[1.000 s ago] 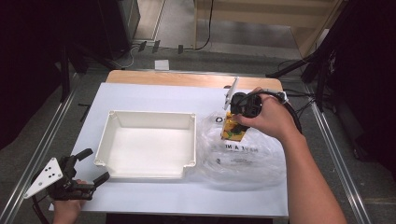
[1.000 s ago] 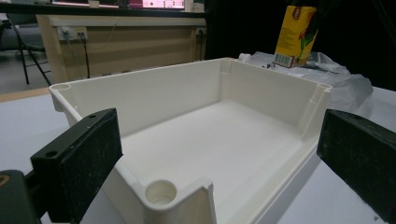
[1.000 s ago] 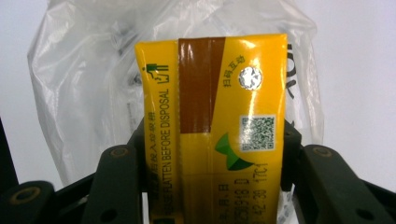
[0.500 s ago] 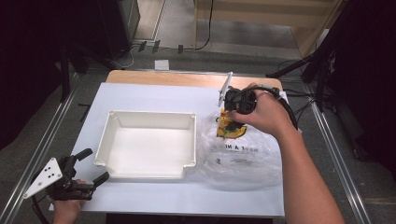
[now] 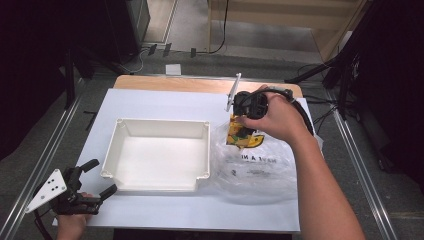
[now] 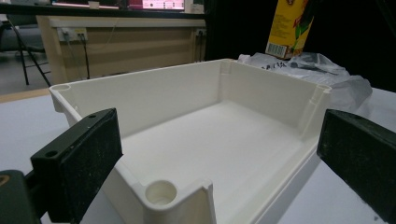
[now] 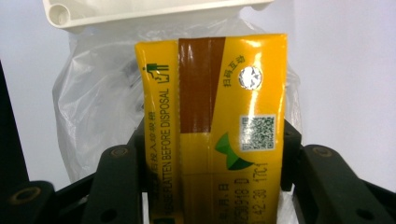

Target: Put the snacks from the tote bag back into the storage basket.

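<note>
right gripper (image 7: 210,186) clamped on yellow carton (image 7: 210,116), above clear bag (image 5: 255,167) at 3 o'clock of white bin (image 5: 157,152) | print: "FLATTEN BEFORE DISPOSAL", QR code | left gripper (image 5: 97,177) jaws wide, nothing held, at bin's 7 o'clock corner | bare white table (image 5: 150,102) toward 12 o'clock

Bright overhead light on the white table (image 5: 165,100), dark surroundings, glare on the carton (image 7: 210,116), soft focus
</note>
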The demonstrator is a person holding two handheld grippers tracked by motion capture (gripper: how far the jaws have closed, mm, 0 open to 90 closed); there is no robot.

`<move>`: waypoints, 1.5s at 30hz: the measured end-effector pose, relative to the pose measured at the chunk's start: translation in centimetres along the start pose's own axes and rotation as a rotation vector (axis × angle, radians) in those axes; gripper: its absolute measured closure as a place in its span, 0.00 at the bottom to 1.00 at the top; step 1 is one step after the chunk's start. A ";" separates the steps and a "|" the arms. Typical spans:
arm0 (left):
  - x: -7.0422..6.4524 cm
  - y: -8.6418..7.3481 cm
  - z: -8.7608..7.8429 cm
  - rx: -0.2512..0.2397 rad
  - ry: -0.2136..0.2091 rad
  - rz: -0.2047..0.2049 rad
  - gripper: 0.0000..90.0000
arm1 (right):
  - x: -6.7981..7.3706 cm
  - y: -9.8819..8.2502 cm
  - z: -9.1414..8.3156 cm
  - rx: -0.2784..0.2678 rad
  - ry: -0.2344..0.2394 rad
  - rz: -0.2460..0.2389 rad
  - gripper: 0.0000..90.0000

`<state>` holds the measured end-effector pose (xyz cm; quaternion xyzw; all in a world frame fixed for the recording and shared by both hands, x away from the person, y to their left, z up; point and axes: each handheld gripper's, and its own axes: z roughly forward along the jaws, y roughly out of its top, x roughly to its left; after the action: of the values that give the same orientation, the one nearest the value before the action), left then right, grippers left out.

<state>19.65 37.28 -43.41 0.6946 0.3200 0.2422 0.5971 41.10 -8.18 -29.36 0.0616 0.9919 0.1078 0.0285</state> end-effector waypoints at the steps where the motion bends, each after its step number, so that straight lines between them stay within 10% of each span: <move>1: 0.0 0.0 0.0 -0.001 0.001 -0.001 0.01 | 0.0 0.2 0.0 0.000 0.002 0.000 0.58; 45: -0.1 0.0 0.1 0.005 -0.006 0.003 0.01 | 0.7 6.1 -0.1 -0.021 0.014 -0.053 0.58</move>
<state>19.63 37.18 -43.40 0.6973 0.3179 0.2404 0.5958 41.11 -2.17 -27.93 0.0341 0.9921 0.1178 0.0253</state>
